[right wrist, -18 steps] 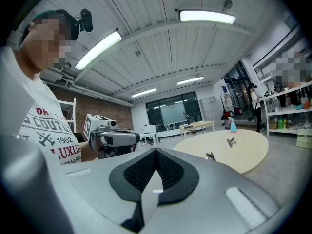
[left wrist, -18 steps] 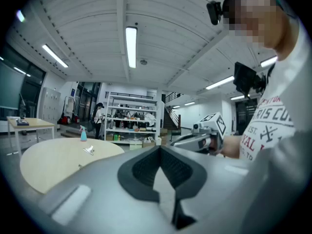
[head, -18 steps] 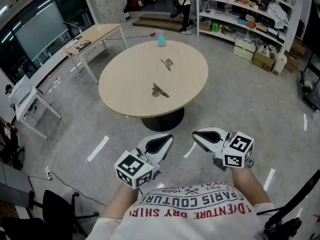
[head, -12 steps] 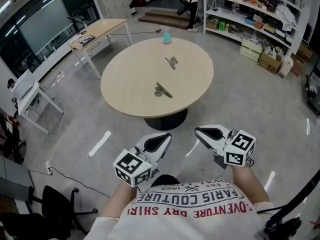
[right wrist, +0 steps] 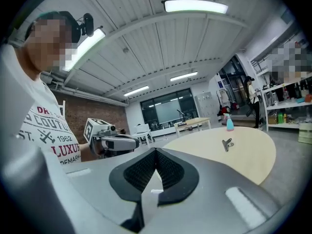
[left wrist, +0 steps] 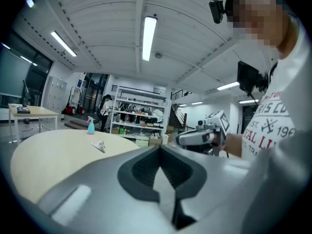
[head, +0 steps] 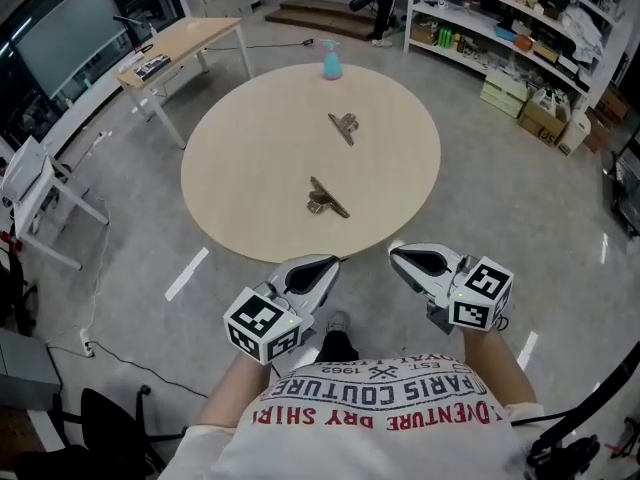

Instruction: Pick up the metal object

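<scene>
Two small silvery metal clips were seen on the one round table [head: 250,158], each with a wider bright head and a thin arm sticking out. The near clip [head: 325,198] was found at about 6 o'clock from the tabletop's centre. The far clip [head: 344,125] was found at about 1 o'clock, well apart from it. One blue spray bottle [head: 331,62] was set at the 12 o'clock rim. Two grippers were held at the table's 6 o'clock side, apart from both clips. The left gripper [head: 318,268] was seen with its jaws pressed together, nothing between them. The right gripper [head: 408,262] was likewise closed up and empty.
</scene>
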Demonstrator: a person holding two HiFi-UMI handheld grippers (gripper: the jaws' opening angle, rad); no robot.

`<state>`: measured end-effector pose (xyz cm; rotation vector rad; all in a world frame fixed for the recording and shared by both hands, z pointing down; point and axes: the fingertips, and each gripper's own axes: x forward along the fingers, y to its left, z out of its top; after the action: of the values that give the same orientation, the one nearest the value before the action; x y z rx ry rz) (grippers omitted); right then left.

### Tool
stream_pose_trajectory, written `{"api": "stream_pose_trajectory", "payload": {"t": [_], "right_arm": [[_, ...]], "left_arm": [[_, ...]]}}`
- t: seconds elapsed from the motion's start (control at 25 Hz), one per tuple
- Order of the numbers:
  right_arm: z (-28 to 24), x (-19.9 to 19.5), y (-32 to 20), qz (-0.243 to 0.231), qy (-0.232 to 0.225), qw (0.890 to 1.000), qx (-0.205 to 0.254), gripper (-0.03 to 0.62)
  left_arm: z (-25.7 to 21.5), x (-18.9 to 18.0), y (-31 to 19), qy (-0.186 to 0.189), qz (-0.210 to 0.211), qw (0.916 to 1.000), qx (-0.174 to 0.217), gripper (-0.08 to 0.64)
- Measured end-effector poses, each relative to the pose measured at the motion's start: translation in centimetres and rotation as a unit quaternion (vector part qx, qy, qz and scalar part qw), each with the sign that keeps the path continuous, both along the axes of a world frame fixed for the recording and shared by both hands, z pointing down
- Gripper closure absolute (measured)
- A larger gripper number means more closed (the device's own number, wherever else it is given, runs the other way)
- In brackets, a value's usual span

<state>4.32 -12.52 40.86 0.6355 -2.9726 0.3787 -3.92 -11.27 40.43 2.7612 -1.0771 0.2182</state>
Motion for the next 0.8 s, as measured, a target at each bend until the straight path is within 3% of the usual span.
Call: {"api": "stream_pose_trajectory", "payload": {"t": [0.2,0.36,0.6,0.8], "right_arm": [[0.5,-3.0,-7.9,0.007,0.005,1.0,-0.019,0.591],[1.1,-5.1,-11.9,0.0,0.012,0.999,-0.032,0.591],[2.6,-5.8,-14.3,-0.001,0.01,0.998,-0.062,0.591],[3.1,-5.3,-15.3,0.012,0.007,0.997,-0.071,0.591]], "left_arm": [[0.8,-3.2,-8.0,-0.04,0.002,0.9992,-0.005,0.557],[1.1,-4.7,-11.8,-0.033,0.011,0.9991,-0.026,0.557],[3.6,-5.2,-14.0,-0.058,0.016,0.9966,-0.057,0.557],[5.9,-6.0,-16.8,-0.092,0.01,0.9941,-0.058,0.551]]}}
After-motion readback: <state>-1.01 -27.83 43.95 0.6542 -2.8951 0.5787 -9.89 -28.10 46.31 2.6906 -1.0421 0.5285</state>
